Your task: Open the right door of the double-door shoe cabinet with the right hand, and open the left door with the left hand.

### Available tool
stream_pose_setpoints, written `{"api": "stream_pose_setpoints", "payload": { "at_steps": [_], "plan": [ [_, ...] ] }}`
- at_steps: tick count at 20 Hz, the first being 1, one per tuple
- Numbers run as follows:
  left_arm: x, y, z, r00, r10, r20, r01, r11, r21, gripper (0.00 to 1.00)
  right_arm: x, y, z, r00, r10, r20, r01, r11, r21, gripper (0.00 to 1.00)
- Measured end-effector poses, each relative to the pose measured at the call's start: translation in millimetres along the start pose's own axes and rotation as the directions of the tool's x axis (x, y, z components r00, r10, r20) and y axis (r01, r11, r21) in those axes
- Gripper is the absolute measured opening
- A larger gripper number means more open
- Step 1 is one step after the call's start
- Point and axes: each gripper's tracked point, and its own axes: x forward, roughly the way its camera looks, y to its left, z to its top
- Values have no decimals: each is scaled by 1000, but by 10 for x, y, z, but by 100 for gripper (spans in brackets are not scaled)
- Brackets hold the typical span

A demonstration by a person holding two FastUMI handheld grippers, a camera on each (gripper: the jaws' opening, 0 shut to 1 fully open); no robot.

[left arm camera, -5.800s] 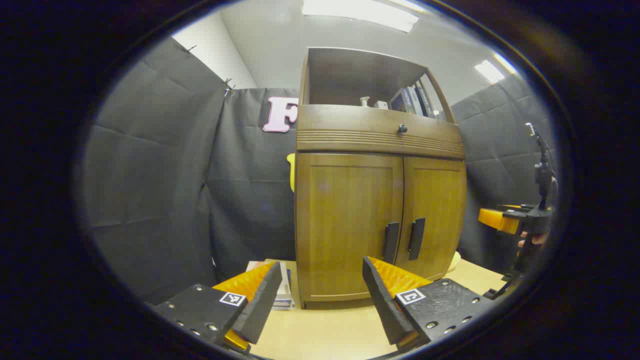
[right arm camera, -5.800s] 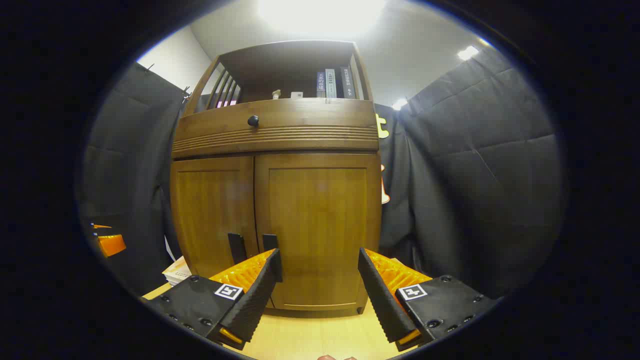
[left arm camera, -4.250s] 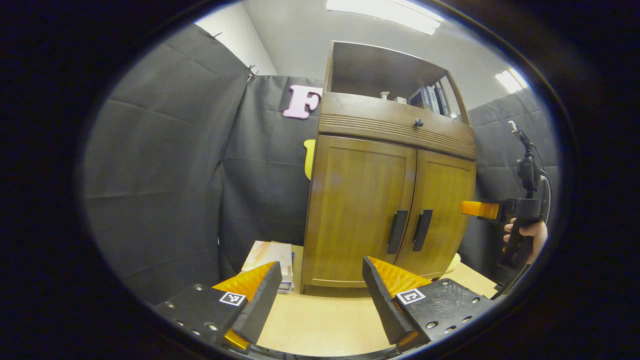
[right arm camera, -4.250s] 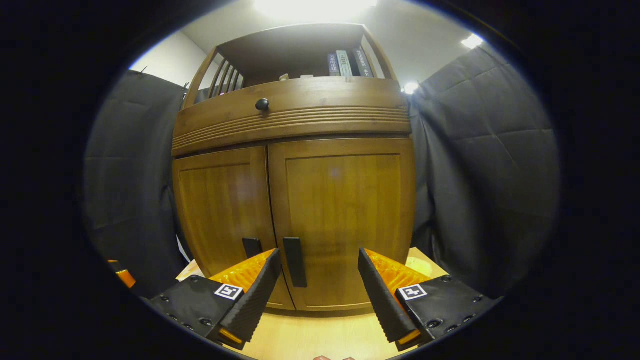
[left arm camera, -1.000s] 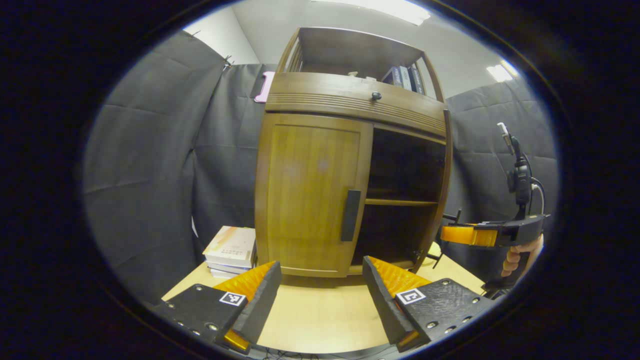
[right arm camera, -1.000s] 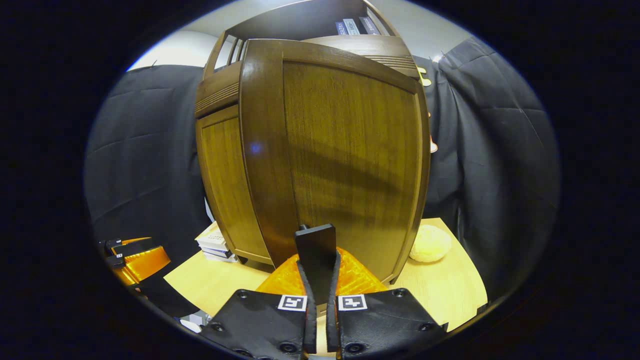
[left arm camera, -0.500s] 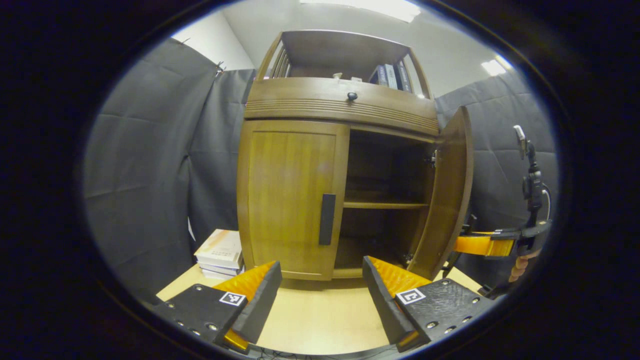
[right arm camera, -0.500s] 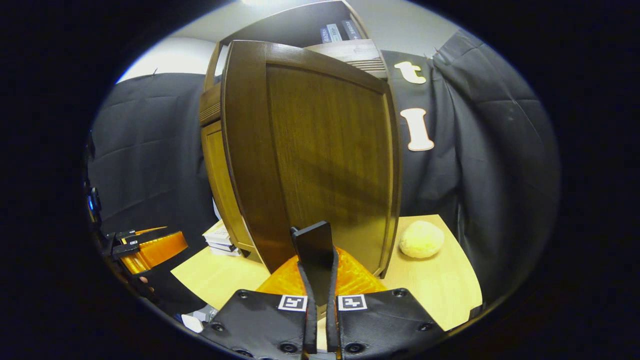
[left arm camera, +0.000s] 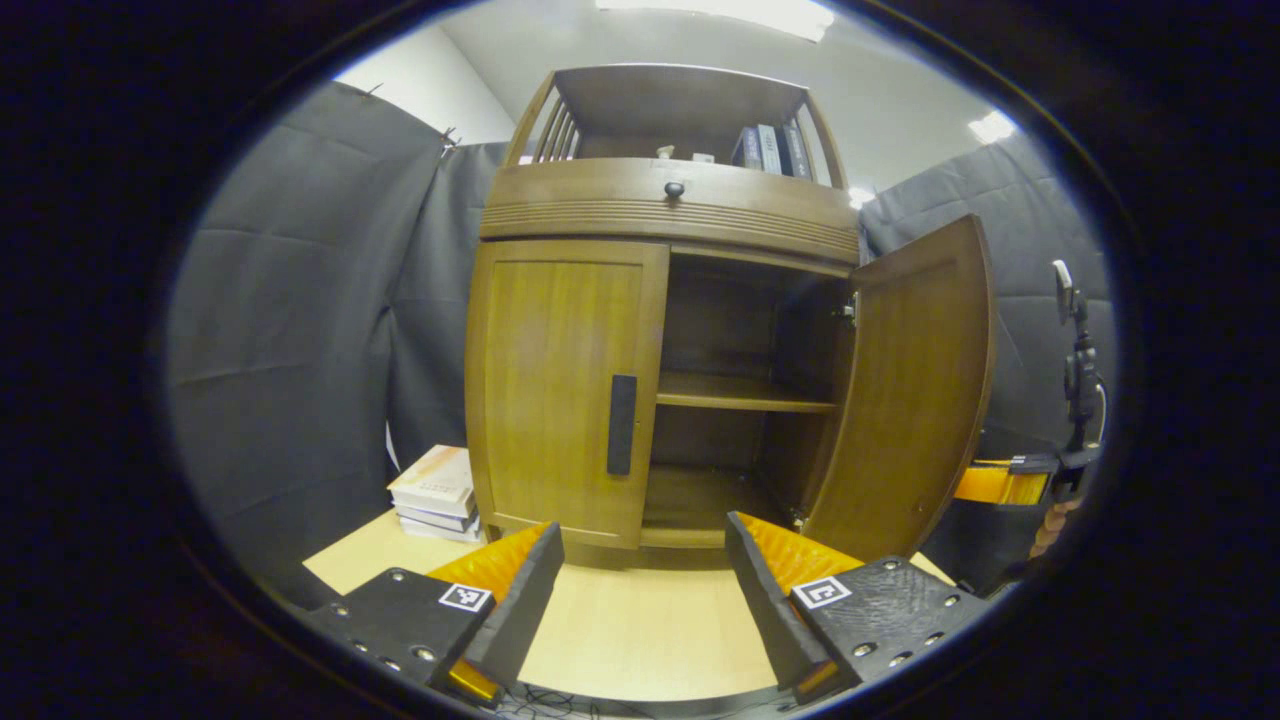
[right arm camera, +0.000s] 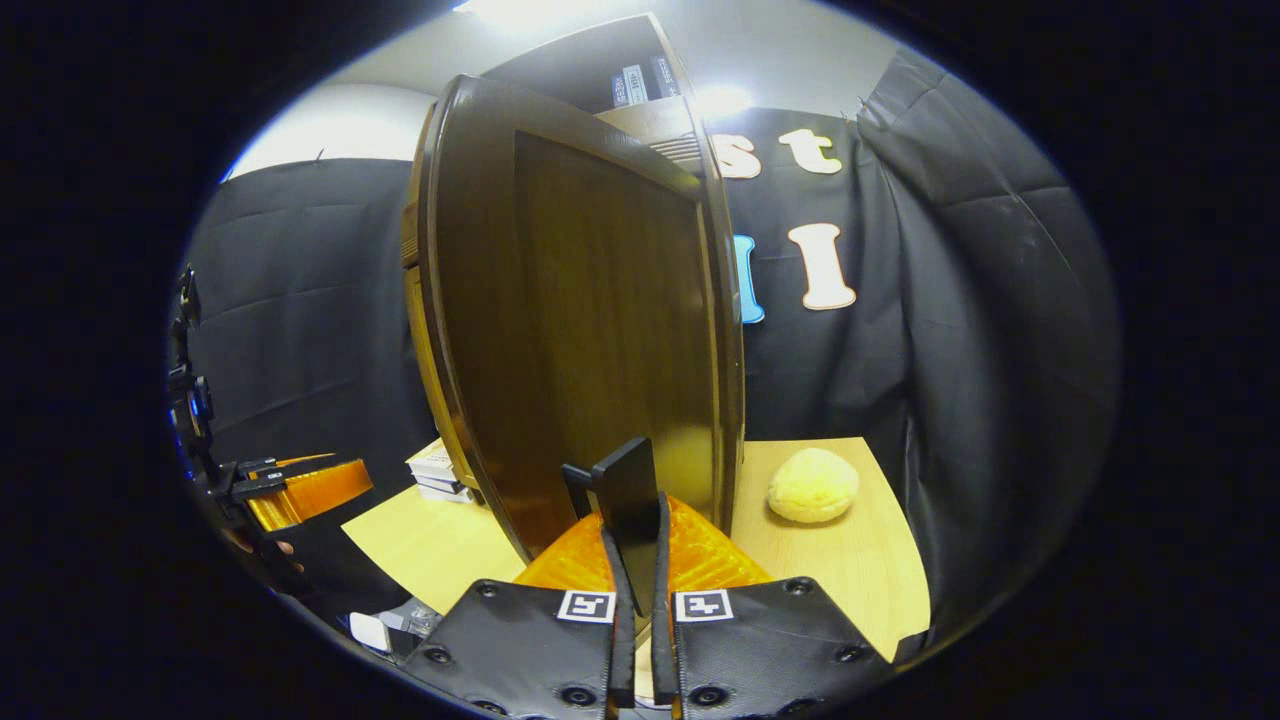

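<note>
The right door (left arm camera: 915, 390) is being held wide by the right tongs (right arm camera: 636, 560), clamped on its black handle (right arm camera: 628, 500); the left tongs (left arm camera: 640, 590) are being kept apart, facing the closed left door (left arm camera: 565, 385).

Brown wooden double-door shoe cabinet (left arm camera: 660, 215), centre frame, upright. Right door (left arm camera: 915, 400) swung wide open, exposing a dark interior with one shelf (left arm camera: 745, 392); left door (left arm camera: 560, 390), with black vertical handle (left arm camera: 621, 424), closed.

The cabinet (left arm camera: 600, 380) stands on the worktop (left arm camera: 640, 630); books (left arm camera: 437, 492) lie to its left, a bun (right arm camera: 812, 485) to its right.
</note>
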Motion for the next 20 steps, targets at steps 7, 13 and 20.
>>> {"api": "stream_pose_setpoints", "payload": {
  "at_steps": [7, 13, 20],
  "plan": [
    [-116, -278, 37, 999, 50, 17, -50, 999, -1, 95, -81, -401, 39, 1000, 22, 18, -21, 1000, -15, 4],
    [-71, -403, 89, 999, 38, 0, -38, 999, 38, 95, -95, -552, 43, 999, 1, 33, -2, 999, 38, 7],
    [74, -557, 178, 999, -34, -6, 34, 999, 25, 93, -88, -576, 65, 998, -58, 18, 57, 997, 51, 7]
  ]
}}
